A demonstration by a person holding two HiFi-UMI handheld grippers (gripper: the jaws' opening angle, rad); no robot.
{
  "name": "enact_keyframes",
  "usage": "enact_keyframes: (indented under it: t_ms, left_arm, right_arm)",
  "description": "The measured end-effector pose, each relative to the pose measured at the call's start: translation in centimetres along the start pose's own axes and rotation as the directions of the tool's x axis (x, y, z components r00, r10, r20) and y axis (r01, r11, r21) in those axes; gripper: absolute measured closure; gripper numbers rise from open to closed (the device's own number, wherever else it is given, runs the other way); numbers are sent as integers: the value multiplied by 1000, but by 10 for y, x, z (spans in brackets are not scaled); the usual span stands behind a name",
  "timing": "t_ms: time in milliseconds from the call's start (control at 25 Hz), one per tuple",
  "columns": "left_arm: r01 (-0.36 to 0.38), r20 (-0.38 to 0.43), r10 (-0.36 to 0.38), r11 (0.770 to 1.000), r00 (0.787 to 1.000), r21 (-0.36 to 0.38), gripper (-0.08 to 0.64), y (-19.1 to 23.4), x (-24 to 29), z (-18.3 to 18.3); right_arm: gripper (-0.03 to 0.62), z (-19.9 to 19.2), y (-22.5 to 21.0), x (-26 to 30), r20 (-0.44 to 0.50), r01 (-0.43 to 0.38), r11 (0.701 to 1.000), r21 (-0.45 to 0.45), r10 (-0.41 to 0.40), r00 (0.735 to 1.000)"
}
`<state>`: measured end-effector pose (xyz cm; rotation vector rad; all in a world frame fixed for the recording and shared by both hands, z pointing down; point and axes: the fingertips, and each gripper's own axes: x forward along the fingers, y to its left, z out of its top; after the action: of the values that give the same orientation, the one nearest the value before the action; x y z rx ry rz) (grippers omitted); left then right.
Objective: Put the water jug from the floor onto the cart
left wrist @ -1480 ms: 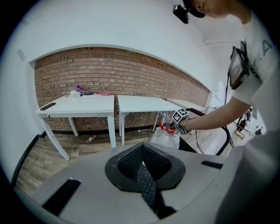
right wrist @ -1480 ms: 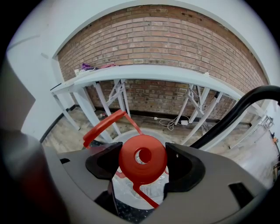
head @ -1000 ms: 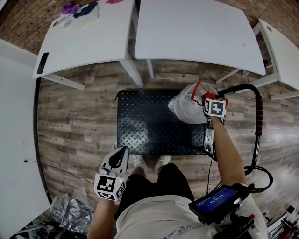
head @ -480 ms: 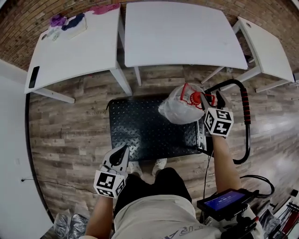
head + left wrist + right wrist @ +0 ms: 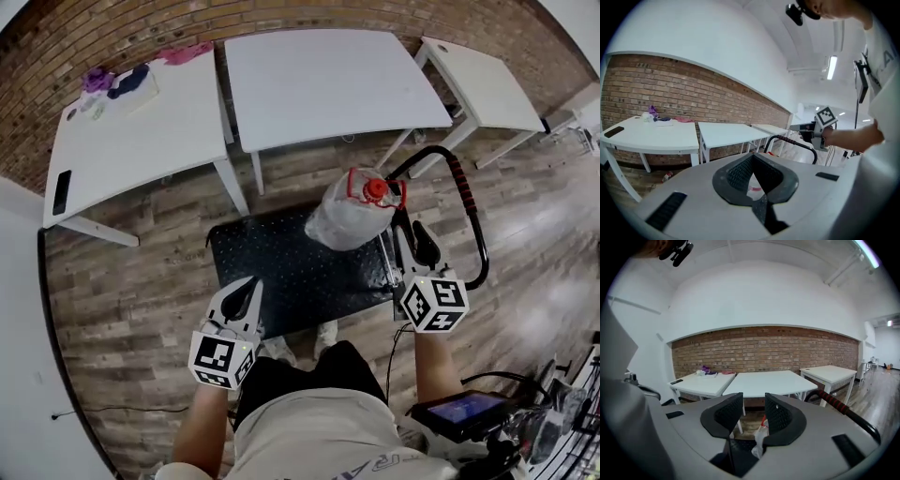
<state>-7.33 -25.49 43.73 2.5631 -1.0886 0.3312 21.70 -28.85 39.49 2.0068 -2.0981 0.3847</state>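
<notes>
The clear water jug (image 5: 349, 214) with a red cap and handle stands upright at the right end of the cart's black deck (image 5: 272, 262), beside the cart's push handle (image 5: 459, 192). My right gripper (image 5: 413, 246) hovers just to the near side of the jug, clear of it. Its jaws are apart and closing with nothing between them, and the jug (image 5: 760, 434) shows through the gap, lower down. My left gripper (image 5: 247, 292) hangs over the deck's near left edge, shut and empty. The jug (image 5: 753, 190) peeks out under its tips.
Three white tables (image 5: 319, 80) stand along the brick wall beyond the cart. The left one (image 5: 141, 131) carries cloths and a dark phone (image 5: 58, 192). The person's feet are at the deck's near edge. Wood floor surrounds the cart.
My right gripper has come off the jug's red handle, risen and drawn back toward me, its jaws narrowing. The jug stays on the deck. My left gripper rose a little.
</notes>
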Motion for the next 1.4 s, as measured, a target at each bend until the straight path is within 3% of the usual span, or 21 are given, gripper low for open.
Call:
enact_keyframes:
  t_ms: [200,320,480,640,880,1080,1400]
  left_arm:
    - [79,16,-80,996,997,45,560,-6,-9,12]
    - [102,36,-104,994,994,49,560,-10,-17,16]
    - [107,61,-110,992,992,62,560,-15,-23,36]
    - [120,68,-129,985,989,125,560,-38,-32,48]
    - [160,80,-175,973,981,169,560,-98,-64,52]
    - [189,77,-211,955,975,228,560,-147,-110,56]
    - [191,85,-214,957,973,218,560,-162,-151,53]
  right_arm:
    - [563,-9,25,-55,17,52,998,24,-53,998]
    - [586,4,27,-78,59,49,998,29,-50,997]
    - [588,17,28,-121,109,42,998,49,-47,993]
    - [588,14,23,-166,130,70,997,38,-74,989]
    - [588,1,19,-245,186,77,992,97,-94,978]
    - [588,-7,17,-315,215,149,986,79,-162,963]
    - [588,-30,29,-362,243,138,979,151,-172,955]
